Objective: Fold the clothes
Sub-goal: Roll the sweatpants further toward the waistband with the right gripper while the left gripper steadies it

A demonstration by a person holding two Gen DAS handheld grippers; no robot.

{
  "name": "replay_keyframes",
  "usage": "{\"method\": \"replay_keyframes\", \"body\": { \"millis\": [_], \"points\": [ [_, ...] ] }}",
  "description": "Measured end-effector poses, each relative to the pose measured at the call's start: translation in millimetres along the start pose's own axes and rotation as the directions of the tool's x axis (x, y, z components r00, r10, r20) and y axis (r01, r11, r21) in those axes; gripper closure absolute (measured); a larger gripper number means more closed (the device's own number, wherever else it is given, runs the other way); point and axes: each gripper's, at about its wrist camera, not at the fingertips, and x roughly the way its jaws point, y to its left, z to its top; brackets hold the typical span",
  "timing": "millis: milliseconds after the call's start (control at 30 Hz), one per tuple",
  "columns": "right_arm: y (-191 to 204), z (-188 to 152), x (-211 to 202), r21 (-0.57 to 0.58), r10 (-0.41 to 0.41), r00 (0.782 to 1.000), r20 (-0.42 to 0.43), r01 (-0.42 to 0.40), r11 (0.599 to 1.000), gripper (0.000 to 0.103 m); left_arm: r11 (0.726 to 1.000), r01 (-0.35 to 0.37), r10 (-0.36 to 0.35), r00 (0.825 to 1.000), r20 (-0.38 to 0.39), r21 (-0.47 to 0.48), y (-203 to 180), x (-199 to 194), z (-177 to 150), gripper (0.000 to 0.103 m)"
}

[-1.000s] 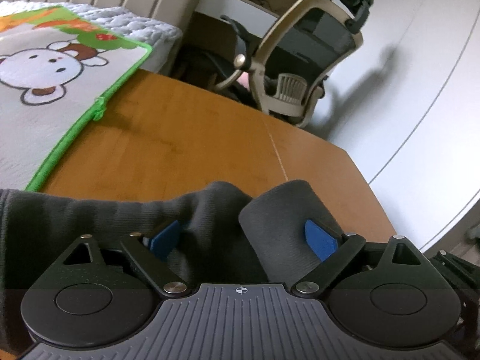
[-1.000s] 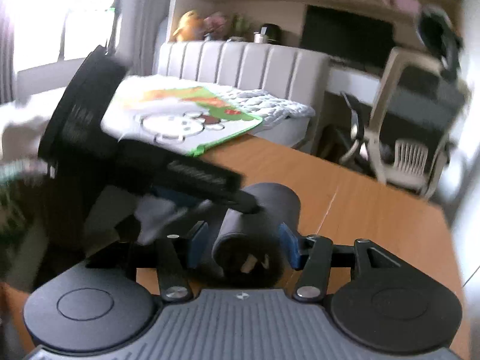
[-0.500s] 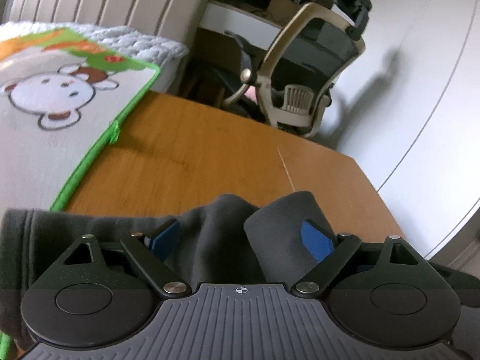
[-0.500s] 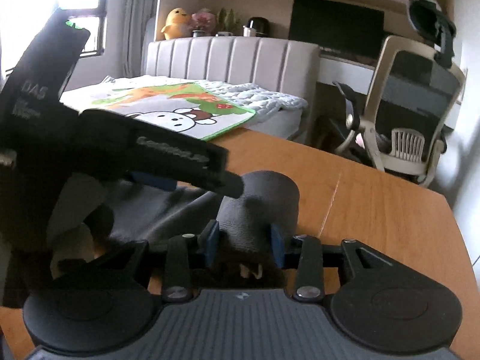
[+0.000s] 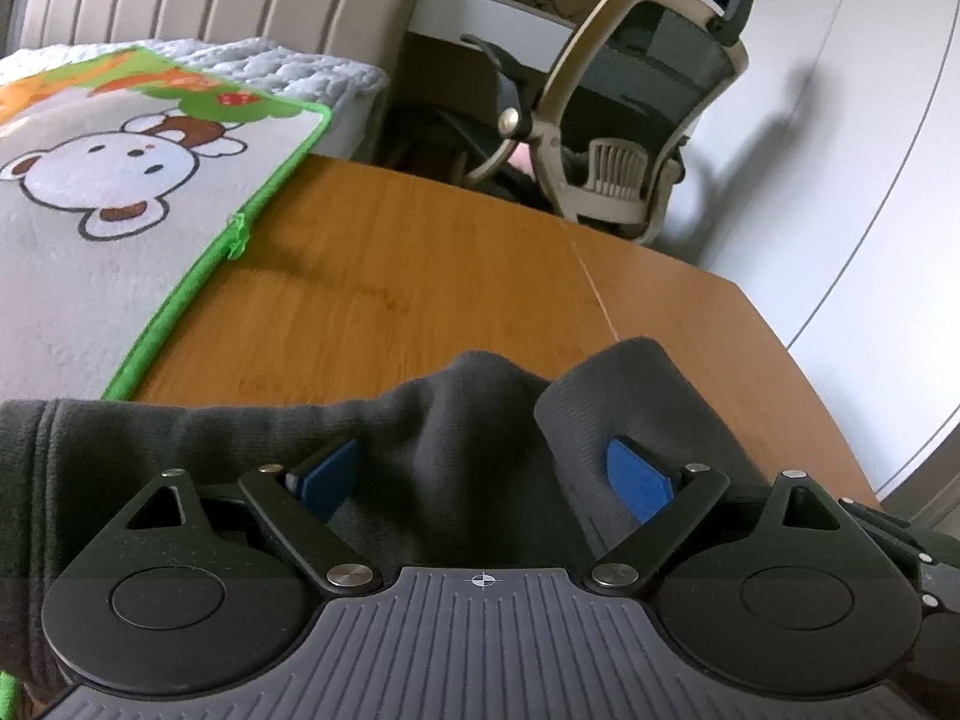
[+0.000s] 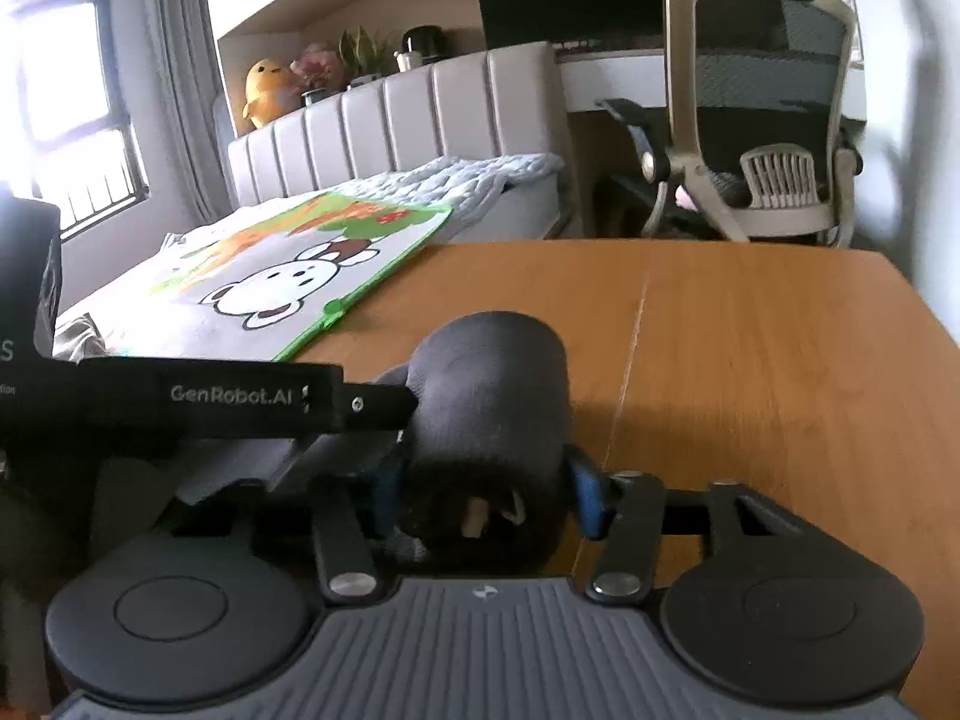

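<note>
While the left gripper (image 5: pixel 486 474) has stayed wide open around the dark grey cloth (image 5: pixel 456 420) on the wooden table (image 5: pixel 420 264), the right gripper (image 6: pixel 486 489) now squeezes its rolled end, so folding seems underway.

The worktop (image 5: pixel 420 276) is orange-brown wood with a fine grain running away from the cameras; a thin pale seam (image 6: pixel 630 348) crosses it from near edge to far edge; a dark grey garment (image 5: pixel 456 438) lies bunched on its near part, one end rolled into a thick cuff (image 6: pixel 492 396); beside the worktop's left edge stands a bed (image 6: pixel 420 120), and on it a green-bordered mat (image 5: pixel 120 210) printed with a cartoon bear.
</note>
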Motion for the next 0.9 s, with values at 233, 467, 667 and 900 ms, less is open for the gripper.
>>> {"method": "replay_keyframes", "body": {
  "millis": [233, 467, 667, 900],
  "points": [
    [2.4, 0.3, -15.1, -0.198, -0.119, 0.992, 0.037, 0.124, 0.972, 0.062, 1.000, 0.031, -0.031, 1.000, -0.007, -0.008, -16.4, -0.4, 7.2, 0.009],
    [52.0, -21.2, -9.0, -0.595, -0.208, 0.971, 0.115, 0.235, 0.768, 0.060, 0.996, 0.088, -0.089, 0.995, 0.041, 0.030, -45.9, -12.6, 19.1, 0.009],
    [69.4, -25.7, -9.7, -0.604, -0.120, 0.986, 0.111, 0.163, 0.780, 0.042, 0.991, -0.018, 0.013, 0.999, 0.036, 0.131, -51.7, 1.4, 13.0, 0.007],
    [29.3, -7.2, -30.6, -0.332, 0.045, 0.994, 0.102, -0.008, 0.943, 0.008, 0.995, -0.010, 0.007, 0.999, 0.031, 0.096, -36.7, 2.9, 9.4, 0.004]
  ]
}}
